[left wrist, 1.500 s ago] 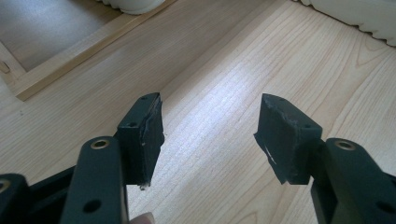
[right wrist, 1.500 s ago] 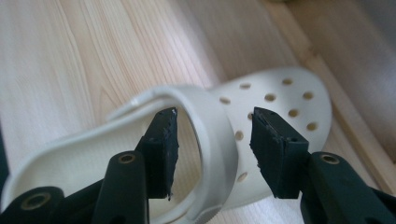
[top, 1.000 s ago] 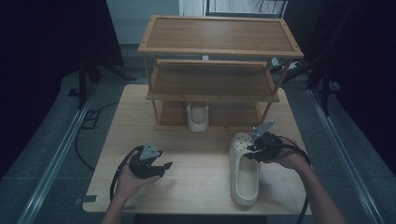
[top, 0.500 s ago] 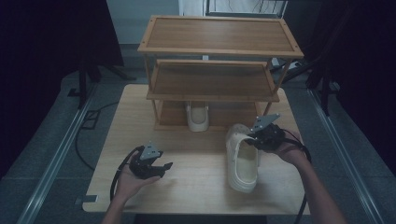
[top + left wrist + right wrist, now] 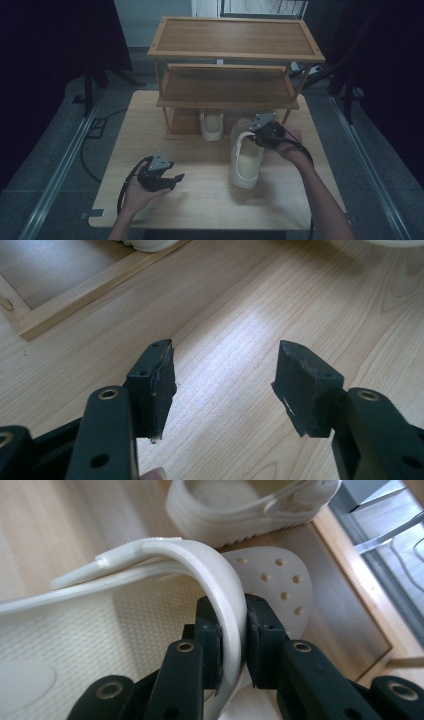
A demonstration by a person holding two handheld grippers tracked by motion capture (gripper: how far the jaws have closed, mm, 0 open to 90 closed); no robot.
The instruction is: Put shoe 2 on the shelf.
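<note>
Fingers of the right gripper (image 5: 232, 645) clamp one of two clogs (image 5: 246, 159); left gripper (image 5: 225, 390) fingers open.

A lab: dark curtains (image 5: 60, 50), floor rails (image 5: 60, 170), wooden table (image 5: 200, 200).

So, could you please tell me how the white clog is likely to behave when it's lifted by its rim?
The white clog looks like moulded foam, so probably light. Pinched at one rim by the right gripper, it may sag or swing. Its ridged surface should resist slipping.
</note>
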